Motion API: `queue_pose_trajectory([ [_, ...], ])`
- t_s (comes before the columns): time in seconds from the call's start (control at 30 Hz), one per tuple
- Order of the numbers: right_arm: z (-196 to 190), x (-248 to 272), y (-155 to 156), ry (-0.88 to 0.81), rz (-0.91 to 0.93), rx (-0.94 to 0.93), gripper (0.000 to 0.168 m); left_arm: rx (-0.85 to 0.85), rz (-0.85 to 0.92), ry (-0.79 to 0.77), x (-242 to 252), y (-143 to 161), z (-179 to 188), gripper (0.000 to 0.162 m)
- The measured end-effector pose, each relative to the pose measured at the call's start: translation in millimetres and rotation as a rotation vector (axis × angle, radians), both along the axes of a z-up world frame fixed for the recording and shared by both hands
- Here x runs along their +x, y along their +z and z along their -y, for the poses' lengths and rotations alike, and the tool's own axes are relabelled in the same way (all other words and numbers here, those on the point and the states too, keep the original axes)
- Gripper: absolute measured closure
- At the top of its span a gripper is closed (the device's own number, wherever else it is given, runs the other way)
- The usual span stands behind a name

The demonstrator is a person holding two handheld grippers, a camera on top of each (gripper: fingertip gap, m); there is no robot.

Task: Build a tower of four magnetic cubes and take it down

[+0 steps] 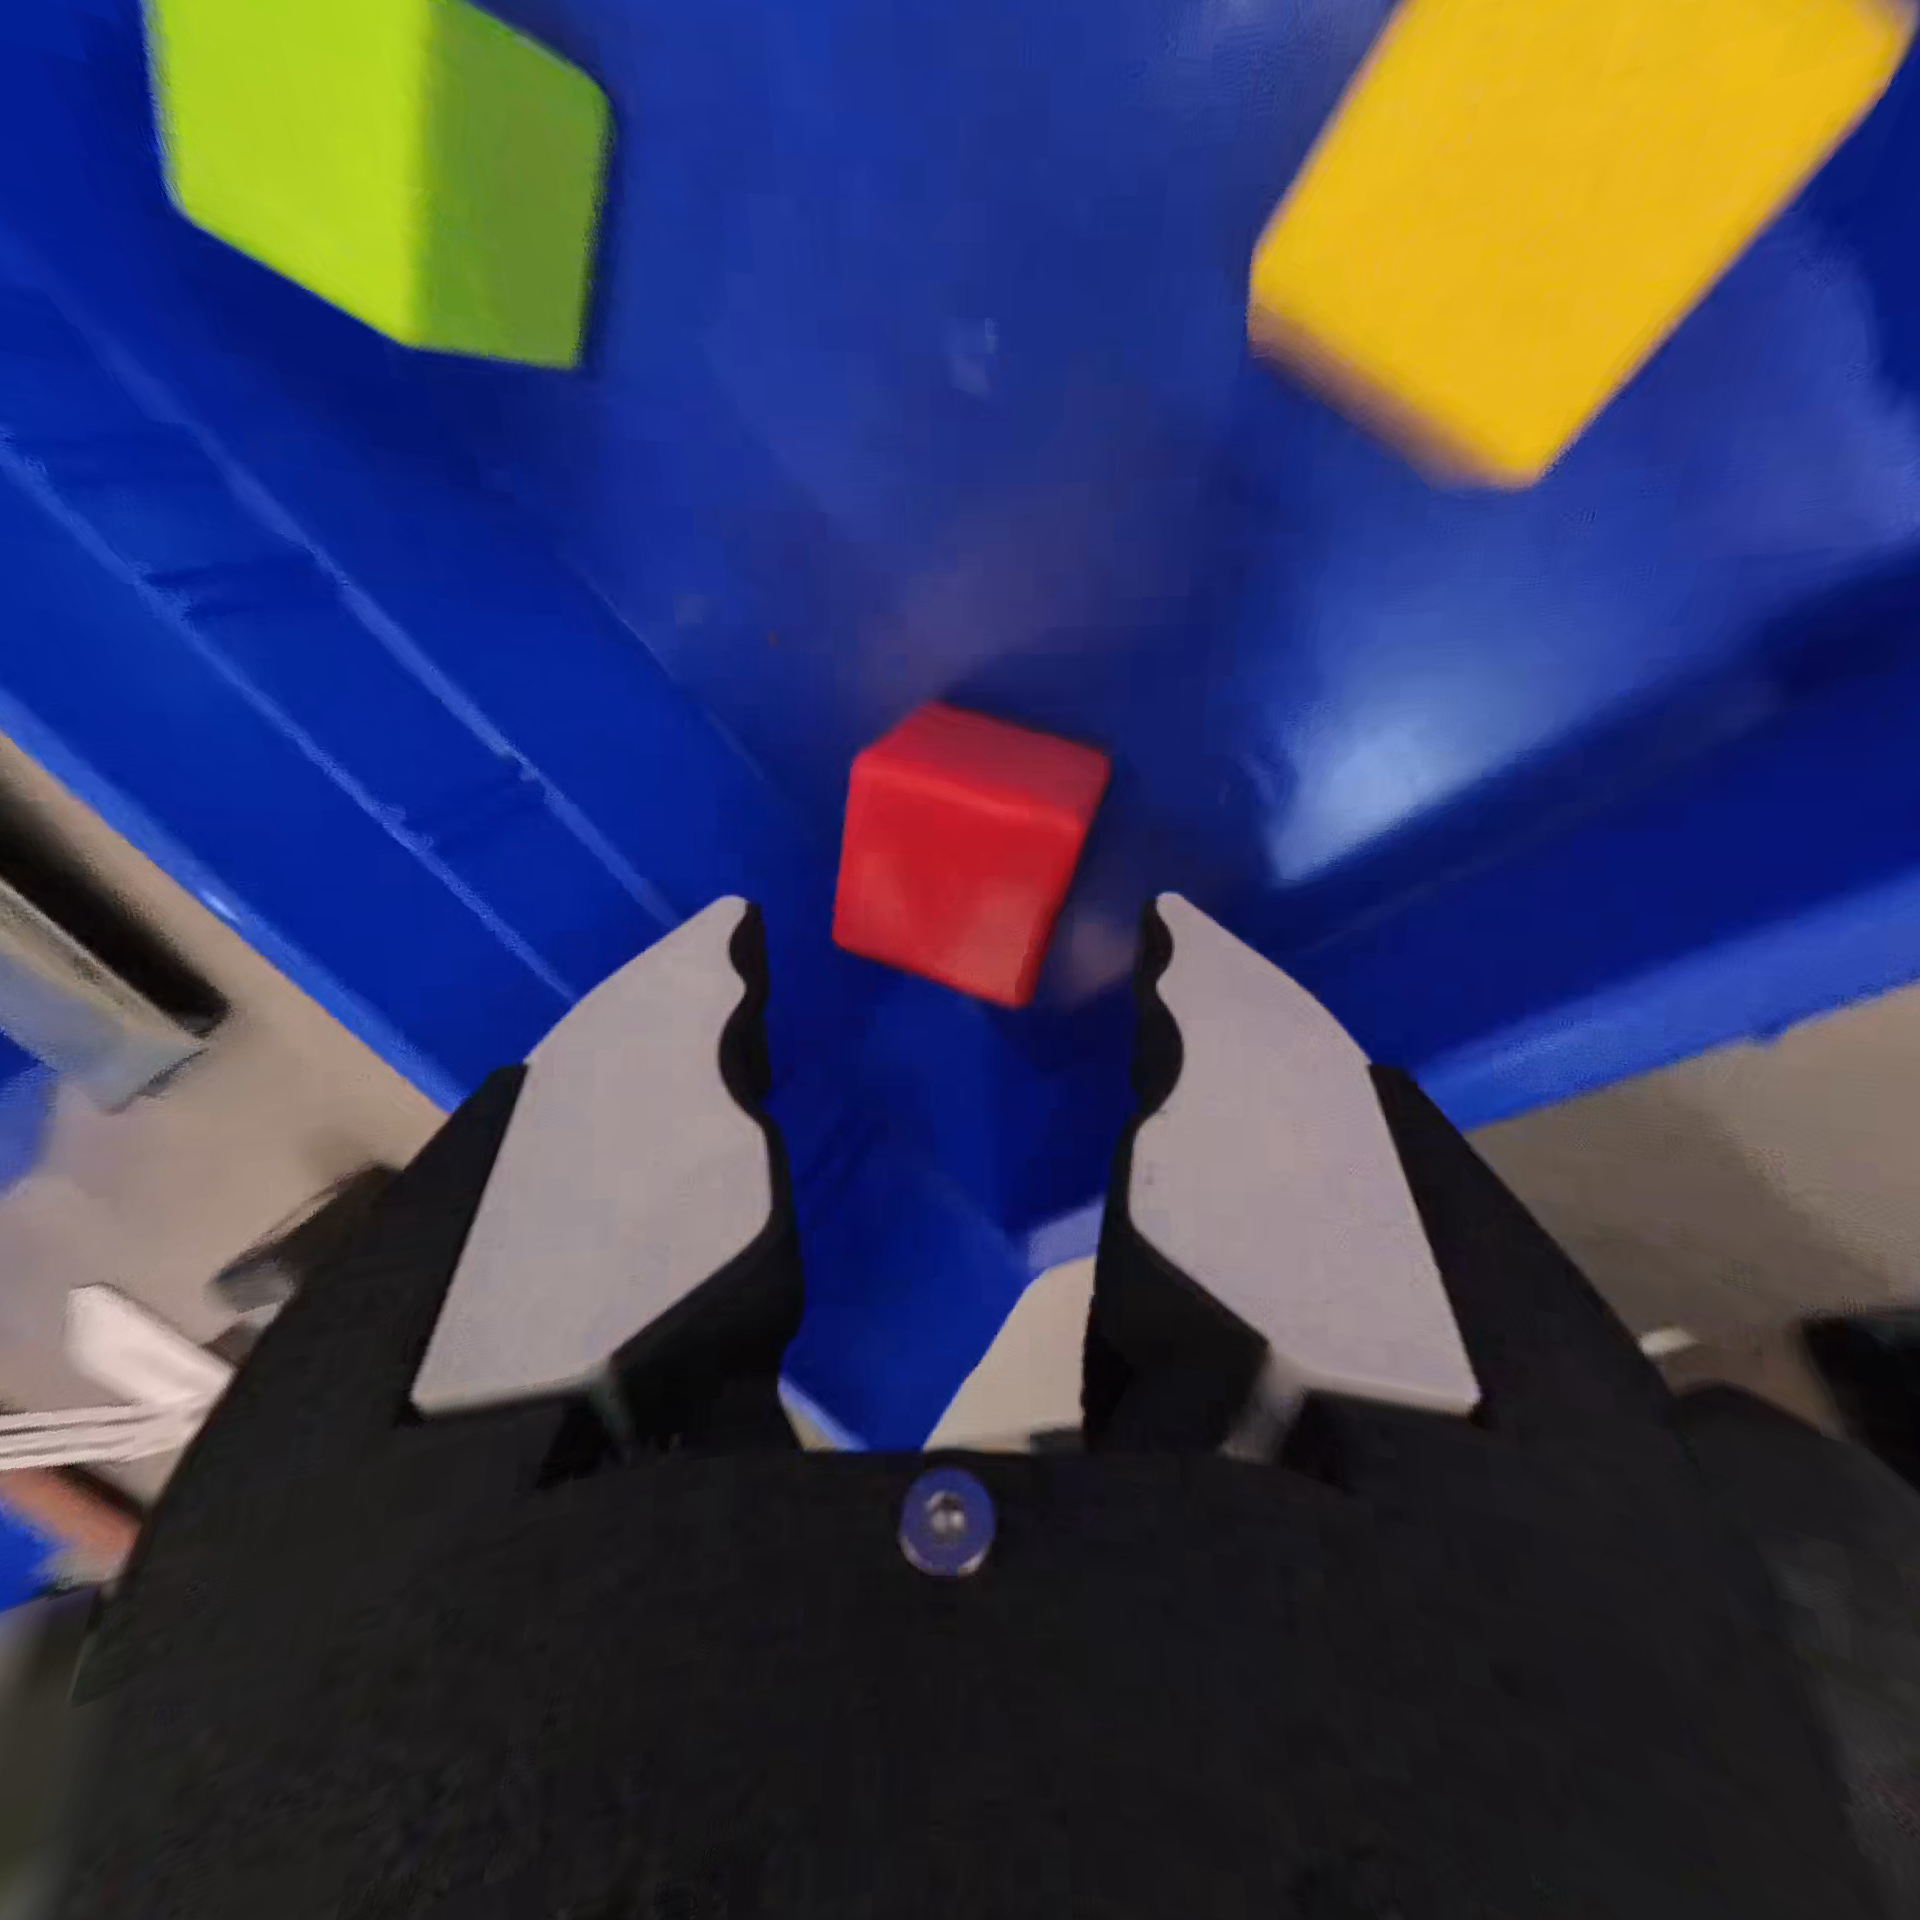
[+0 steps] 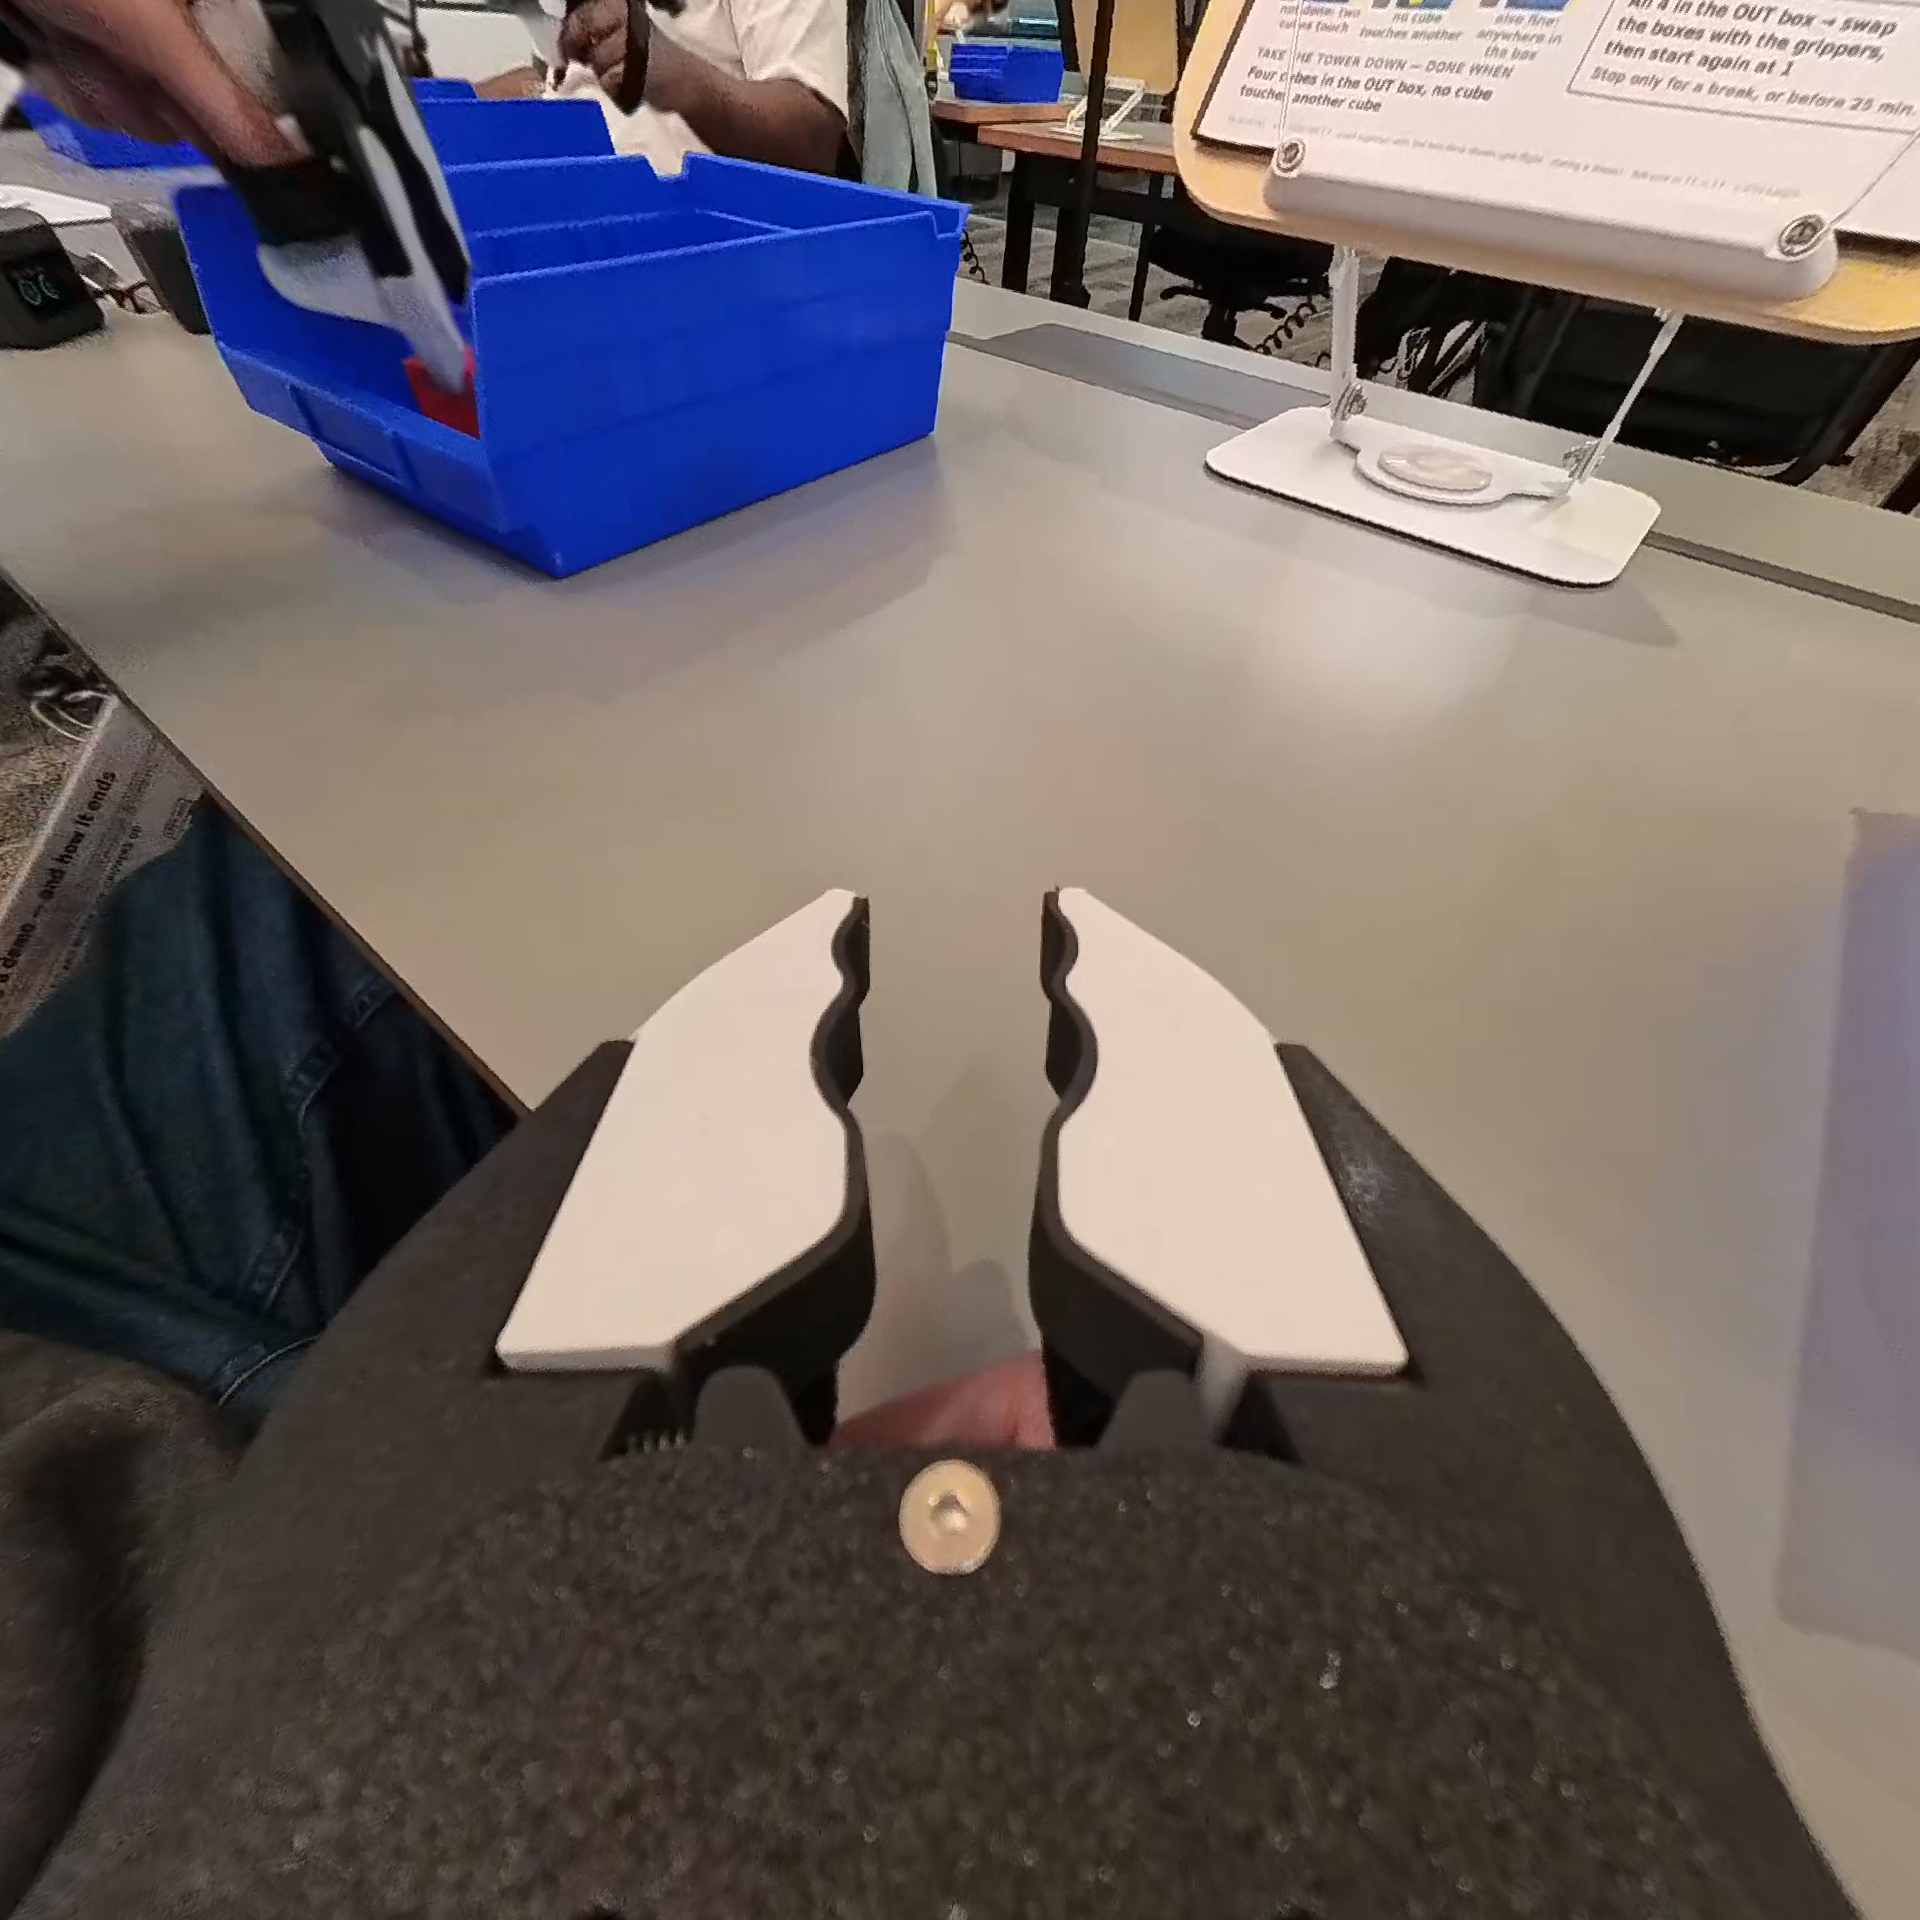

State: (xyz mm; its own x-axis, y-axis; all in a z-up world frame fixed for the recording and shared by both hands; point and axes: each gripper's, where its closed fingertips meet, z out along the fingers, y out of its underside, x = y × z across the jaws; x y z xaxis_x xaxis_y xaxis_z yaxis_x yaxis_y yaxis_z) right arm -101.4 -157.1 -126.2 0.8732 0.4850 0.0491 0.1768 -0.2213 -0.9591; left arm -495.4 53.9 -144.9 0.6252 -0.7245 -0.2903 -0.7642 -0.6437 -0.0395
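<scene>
In the left wrist view my left gripper (image 1: 951, 914) is open and empty over a blue bin (image 1: 790, 499). A red cube (image 1: 961, 852) lies on the bin floor just beyond the fingertips, apart from them. A lime green cube (image 1: 384, 177) lies at the far left of the bin and a yellow cube (image 1: 1558, 218) at the far right. In the right wrist view my right gripper (image 2: 956, 904) is open and empty, low over the grey table (image 2: 1143, 727). There the left gripper (image 2: 416, 312) reaches into the blue bin (image 2: 707, 395) above the red cube (image 2: 442, 405).
A white document stand (image 2: 1434, 488) holding an instruction sheet stands at the back right of the table. A person's leg in jeans (image 2: 187, 1122) is at the table's left edge. Another person sits behind the bin. A small dark device (image 2: 42, 291) sits at the far left.
</scene>
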Motion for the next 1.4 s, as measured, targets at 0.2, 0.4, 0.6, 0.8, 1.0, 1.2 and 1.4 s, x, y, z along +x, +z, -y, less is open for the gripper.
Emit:
queue_pose_trajectory([
  [0.2, -2, 2, -1, -0.005, 0.003, -0.008, 0.137, -0.108, -0.032, -0.173, 4, -3, -4, 0.100],
  [0.4, -2, 2, -4, -0.002, 0.021, -0.011, 0.138, -0.206, -0.105, -0.184, -6, -27, 0, 0.106],
  [0.6, -3, 4, -5, -0.006, 0.020, -0.014, 0.139, -0.170, -0.070, -0.179, -1, -16, -3, 0.112],
  [0.8, -5, 8, 1, -0.026, -0.012, 0.005, 0.141, 0.222, 0.315, -0.357, 95, 98, -20, 0.112],
  [1.0, -11, 27, 5, -0.110, -0.045, 0.008, 0.135, 0.406, 0.977, -0.741, 282, 176, 31, 0.112],
  [1.2, -12, 41, 10, -0.144, -0.107, 0.005, 0.135, 0.306, 1.228, -0.794, 400, 98, 48, 0.112],
  [1.4, -12, 48, 10, -0.154, -0.114, 0.006, 0.135, 0.104, 1.198, -0.675, 431, 22, 25, 0.112],
])
